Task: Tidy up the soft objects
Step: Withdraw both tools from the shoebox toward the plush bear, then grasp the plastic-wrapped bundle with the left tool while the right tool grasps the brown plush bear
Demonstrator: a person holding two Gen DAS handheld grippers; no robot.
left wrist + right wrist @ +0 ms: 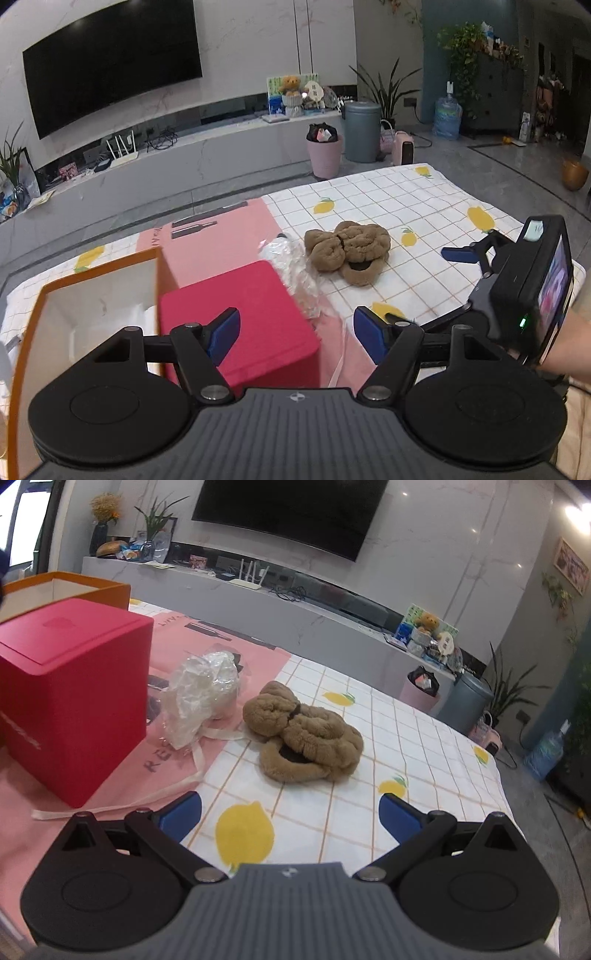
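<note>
The tan, fuzzy plush bundle (303,734), coiled into soft rolls, lay on the lemon-print checked cloth covering the worktop (424,738), about mid-surface, just beside the edge of a pink printed sheet (207,638). It looked light, limp and compressible, likely to sag and uncoil if lifted by one loop, so a pinch across the thick middle fold seemed safest. Both the left tongs (295,334) and the right tongs (290,818) stood spread and held nothing, short of the bundle. A crumpled clear plastic wrapper (201,692) with trailing ribbon touched the bundle's left side and could snag. A red lidded cube box (70,698) and an open orange box (88,291) stood toward the left edge.
</note>
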